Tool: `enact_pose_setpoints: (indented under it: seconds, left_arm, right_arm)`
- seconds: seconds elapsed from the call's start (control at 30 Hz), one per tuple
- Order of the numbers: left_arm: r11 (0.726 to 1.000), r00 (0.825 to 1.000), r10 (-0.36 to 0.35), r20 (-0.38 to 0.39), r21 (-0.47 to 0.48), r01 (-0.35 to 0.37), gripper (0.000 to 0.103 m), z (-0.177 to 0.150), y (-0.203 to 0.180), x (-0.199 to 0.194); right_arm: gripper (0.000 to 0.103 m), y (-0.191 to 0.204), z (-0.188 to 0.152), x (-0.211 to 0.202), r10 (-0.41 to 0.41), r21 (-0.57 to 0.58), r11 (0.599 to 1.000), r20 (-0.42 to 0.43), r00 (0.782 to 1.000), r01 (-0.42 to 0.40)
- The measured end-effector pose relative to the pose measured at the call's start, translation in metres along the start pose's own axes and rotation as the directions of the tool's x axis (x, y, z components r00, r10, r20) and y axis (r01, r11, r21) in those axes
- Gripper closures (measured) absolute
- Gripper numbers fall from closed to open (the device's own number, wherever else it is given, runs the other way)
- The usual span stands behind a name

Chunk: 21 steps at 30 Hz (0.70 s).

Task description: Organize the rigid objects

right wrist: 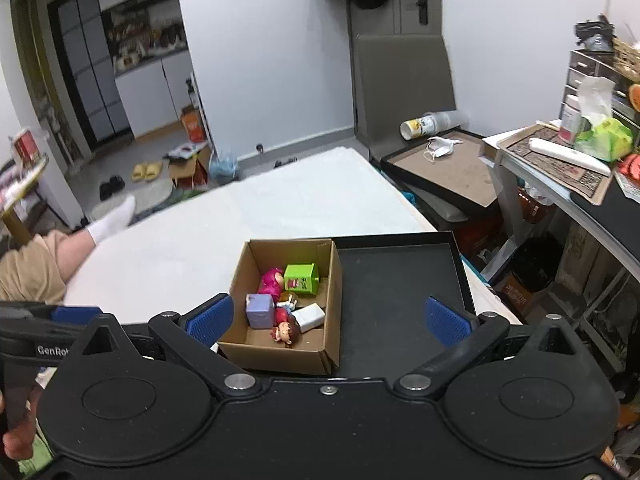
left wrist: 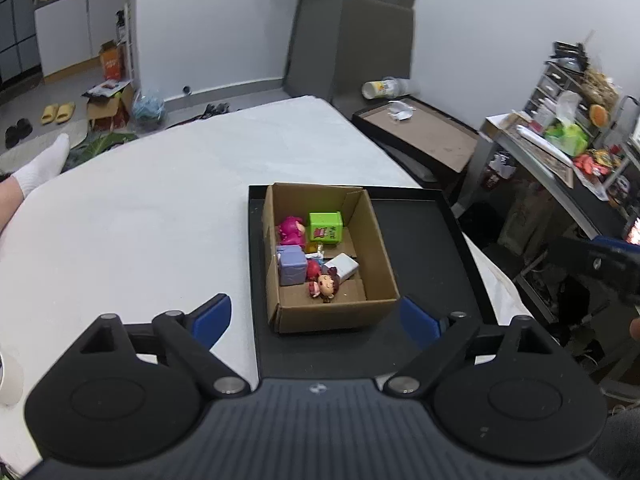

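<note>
An open corrugated cardboard box (left wrist: 320, 304) sits in the left part of a shallow black tray (left wrist: 424, 240) with a thin raised rim, and the tray lies on the right side of a broad white surface (left wrist: 140, 220) that looks matte and slightly textured. The box is rectangular, plain brown, with flaps folded down inside its walls, and the small hard toys are all gathered in it. At the far end a glossy lime-green cube (left wrist: 325, 228) with a printed label leans beside a rounded magenta figure (left wrist: 291, 230). Nearer, a pale lilac block (left wrist: 292, 267) with softened corners stands against the left wall, a smooth white oblong piece (left wrist: 343, 265) lies tilted to its right, and a little doll with a brown head (left wrist: 326, 286) and a round red part behind it lies nearest of all. Something small and yellowish shows between the green cube and the white piece, too hidden to make out. The left gripper (left wrist: 316, 318) hangs above the near edge of the box with its blue ribbed pads (left wrist: 211, 316) spread wide and nothing between them. The right gripper (right wrist: 328, 320) is likewise held over the near end of the tray, its textured blue pads (right wrist: 211, 317) far apart and empty. The tray's right half is bare black. A socked foot (right wrist: 114, 216) rests at the far left edge of the white surface.
</note>
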<state>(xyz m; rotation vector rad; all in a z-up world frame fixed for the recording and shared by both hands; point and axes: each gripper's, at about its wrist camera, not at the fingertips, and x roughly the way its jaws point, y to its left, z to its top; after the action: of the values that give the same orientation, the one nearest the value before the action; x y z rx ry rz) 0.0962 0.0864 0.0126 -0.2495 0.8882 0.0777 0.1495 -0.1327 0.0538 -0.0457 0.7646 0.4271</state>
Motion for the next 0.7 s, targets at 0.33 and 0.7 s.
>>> enact_pose_setpoints:
  seconds: [0.33, 0.7]
  left_arm:
    - [0.999, 0.998, -0.013, 0.056, 0.032, 0.011, 0.007, -0.019, -0.007, -0.041]
    - [0.998, 0.995, -0.038, 0.091, 0.050, 0.033, 0.007, -0.035, -0.008, -0.075]
  right_arm:
    - [0.000, 0.004, -0.013, -0.053, -0.070, 0.022, 0.997, 0.088, 0.994, 0.068]
    - [0.000, -0.001, -0.021, -0.084, -0.110, 0.162, 0.983, 0.127, 0.986, 0.089]
